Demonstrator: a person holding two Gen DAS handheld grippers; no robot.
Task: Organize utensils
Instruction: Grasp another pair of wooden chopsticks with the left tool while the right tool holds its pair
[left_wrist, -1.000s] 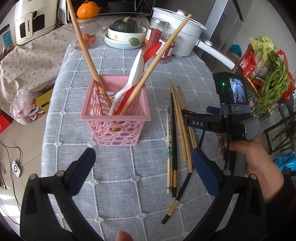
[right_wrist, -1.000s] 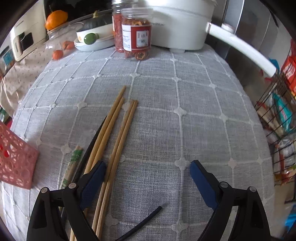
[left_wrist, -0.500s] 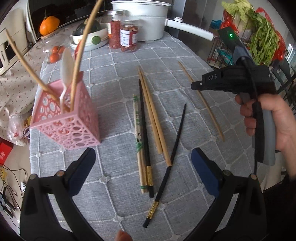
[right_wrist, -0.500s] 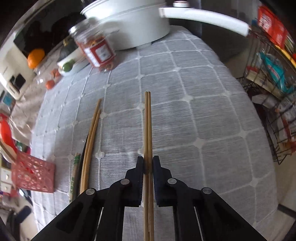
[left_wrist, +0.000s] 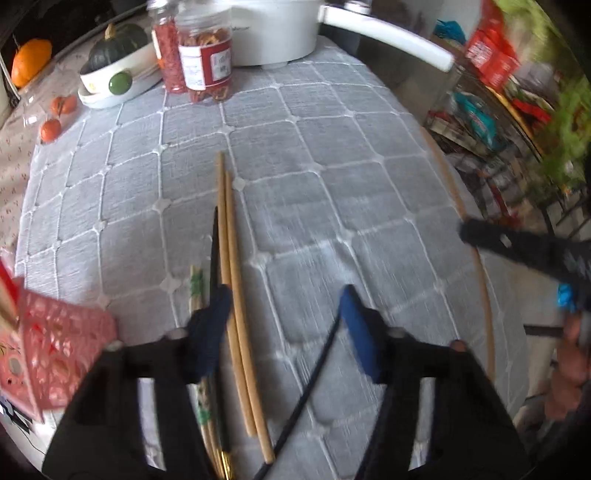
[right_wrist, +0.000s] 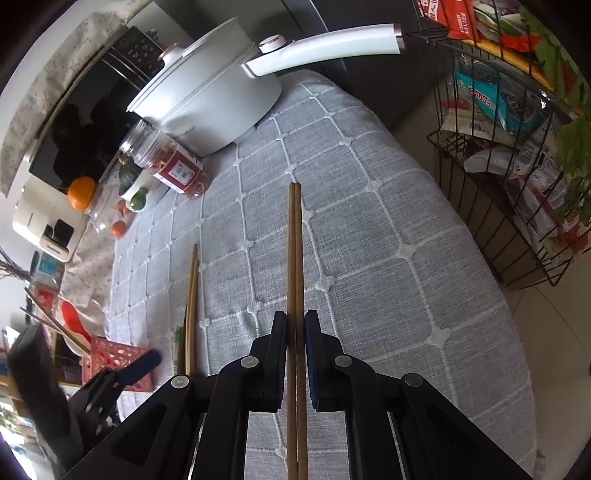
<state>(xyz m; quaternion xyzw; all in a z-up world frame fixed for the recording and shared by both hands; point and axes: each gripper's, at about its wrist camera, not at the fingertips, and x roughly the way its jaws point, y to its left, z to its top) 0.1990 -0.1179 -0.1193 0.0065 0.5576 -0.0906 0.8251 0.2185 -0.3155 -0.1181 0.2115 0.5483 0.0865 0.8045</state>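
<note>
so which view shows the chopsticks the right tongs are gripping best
The right wrist view: the wooden chopstick pair runs sharp and centred, clamped in the shut right tongs. The left wrist view shows it only as a blurred curved line at the table's right edge.

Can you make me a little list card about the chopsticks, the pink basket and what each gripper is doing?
right hand-held gripper: shut on wooden chopstick pair, lifted above the cloth
left hand-held gripper: open, empty, low over loose chopsticks
pink basket: left of the loose chopsticks, already holds utensils
table: grey checked cloth
far end: white pot, jar
</note>
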